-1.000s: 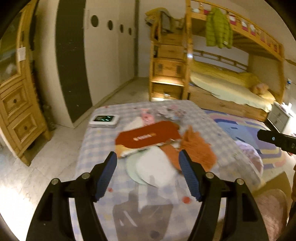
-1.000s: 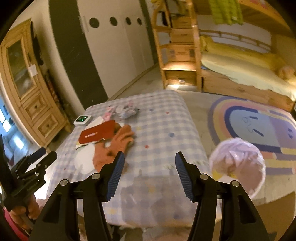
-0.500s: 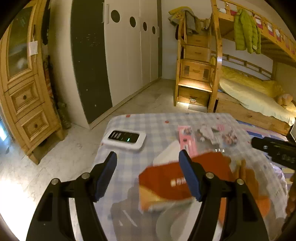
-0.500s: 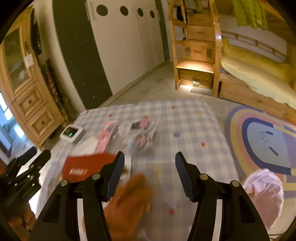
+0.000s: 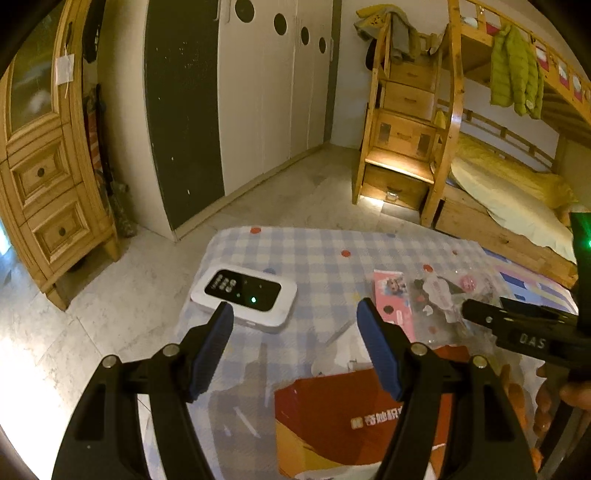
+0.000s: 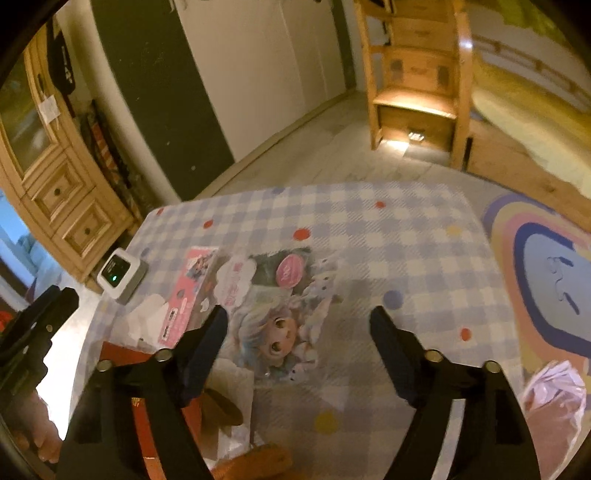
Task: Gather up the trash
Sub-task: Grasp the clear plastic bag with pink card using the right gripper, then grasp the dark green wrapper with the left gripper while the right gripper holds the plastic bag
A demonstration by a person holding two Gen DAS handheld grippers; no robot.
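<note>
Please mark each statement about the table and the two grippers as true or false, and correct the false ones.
1. The white device shows a green light. True.
2. The right gripper is clamped on the cartoon wrapper. False: its jaws are opening above it, nothing held.
3. The pink packet lies between the white device and the cartoon wrapper. True.
4. The left gripper holds the red box. False: it is open and empty.
5. The tablecloth is plain white. False: checked, with coloured dots.

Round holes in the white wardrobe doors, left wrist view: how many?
4. The round holes run in a row along the tops of the wardrobe doors. Any further left would be hidden by the frame edge.
</note>
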